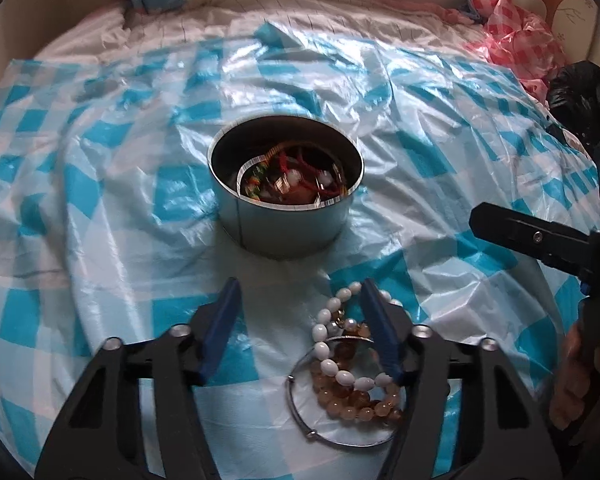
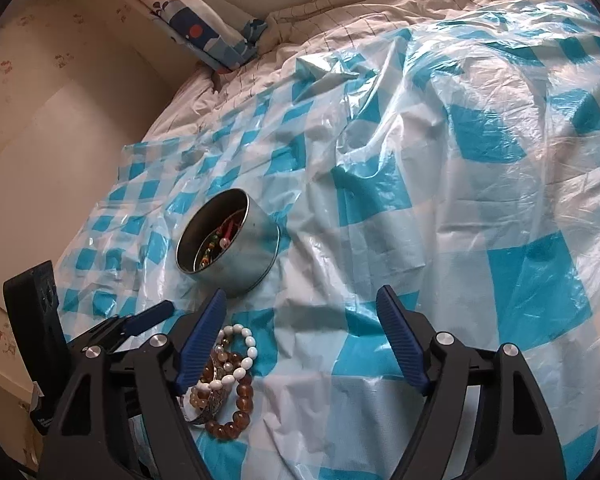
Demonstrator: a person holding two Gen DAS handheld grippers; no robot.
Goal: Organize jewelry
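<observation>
Three bracelets (image 1: 350,364) piled just in front of tin (image 1: 286,220), unpicked; left gripper (image 1: 300,292) wide over them, right gripper (image 2: 302,300) wide, empty. Next: close on one.

One tin (image 1: 286,216), three loose bracelets (image 1: 352,376), two tools (image 1: 300,292).

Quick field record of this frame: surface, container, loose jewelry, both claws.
surface: blue-and-white checked plastic sheet over a bed
container: round metal tin, open, already holding jewelry
loose jewelry: white bead bracelet, amber bead bracelet, silver bangle, piled together in front of the tin
left claw: open, over the pile
right claw: open, empty, beside the pile
</observation>
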